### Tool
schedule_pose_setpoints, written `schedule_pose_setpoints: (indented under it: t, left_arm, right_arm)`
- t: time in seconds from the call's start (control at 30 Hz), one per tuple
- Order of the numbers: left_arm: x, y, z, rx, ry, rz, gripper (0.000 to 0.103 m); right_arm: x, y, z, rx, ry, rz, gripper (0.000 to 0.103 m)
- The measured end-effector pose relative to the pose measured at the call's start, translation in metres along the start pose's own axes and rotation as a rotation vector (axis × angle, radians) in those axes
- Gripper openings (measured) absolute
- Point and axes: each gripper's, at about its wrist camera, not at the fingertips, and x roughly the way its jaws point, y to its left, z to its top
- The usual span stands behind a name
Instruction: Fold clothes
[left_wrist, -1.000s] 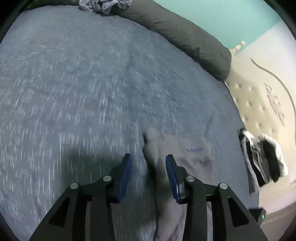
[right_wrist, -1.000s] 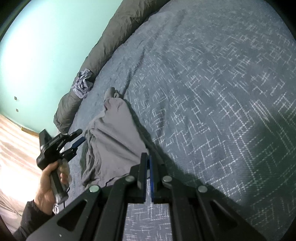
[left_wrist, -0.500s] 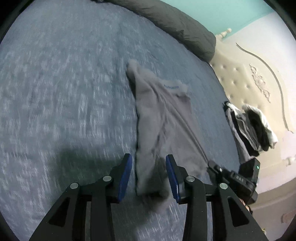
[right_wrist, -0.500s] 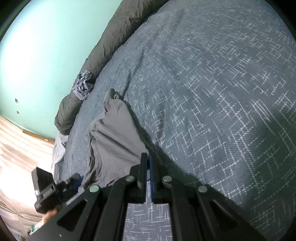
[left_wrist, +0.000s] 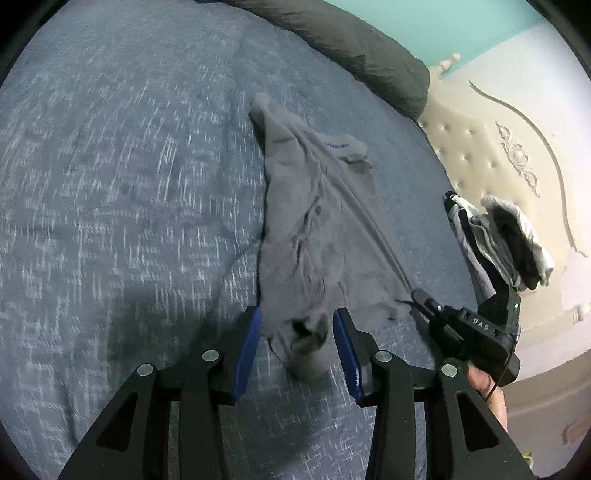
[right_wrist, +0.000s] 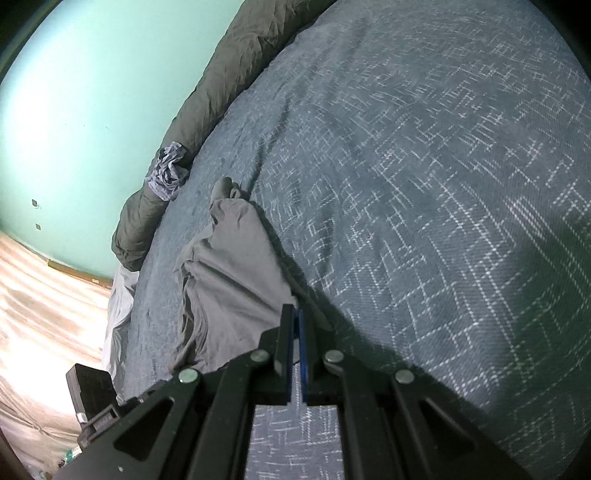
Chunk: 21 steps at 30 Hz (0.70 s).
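Left gripper (left_wrist: 297, 345): jaws part-open, straddling the near corner of the grey shirt (left_wrist: 317, 225), not pinching. Right gripper (left_wrist: 424, 301): clamped on the shirt's other near corner. Shirt lies on the bed (left_wrist: 110, 184), rumpled, unfolded; long axis runs away from both grippers toward the bolster (left_wrist: 351, 40).

Grey garment (left_wrist: 317, 221) lies rumpled, stretched lengthwise on bed

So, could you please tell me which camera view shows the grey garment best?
The left wrist view: the grey garment lies spread lengthwise across the bedspread, nearly all visible, with its small printed logo. The right wrist view shows it more foreshortened, its near edge hidden behind the right hand-held gripper.
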Motion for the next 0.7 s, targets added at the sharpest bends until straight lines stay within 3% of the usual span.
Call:
schedule_pose_setpoints:
  t: [0.2,0.3,0.53,0.7]
  left_arm:
    - [0.009,0.001,-0.011,0.01,0.006,0.034,0.042]
    - [0.009,-0.001,-0.012,0.017,0.012,0.033,0.003]
    - [-0.015,-0.026,-0.016,0.077,0.005,0.009,0.003]
    - [-0.021,-0.029,-0.023,0.035,0.011,-0.013,0.003]
  right_arm:
    - [-0.001,0.002,-0.003,-0.006,0.002,0.002,0.002]
    - [0.0,0.002,-0.005,-0.001,0.002,0.007,0.002]
    - [-0.008,0.001,-0.008,0.006,-0.011,0.027,0.002]
    - [-0.011,-0.001,-0.012,0.004,-0.004,0.031,0.002]
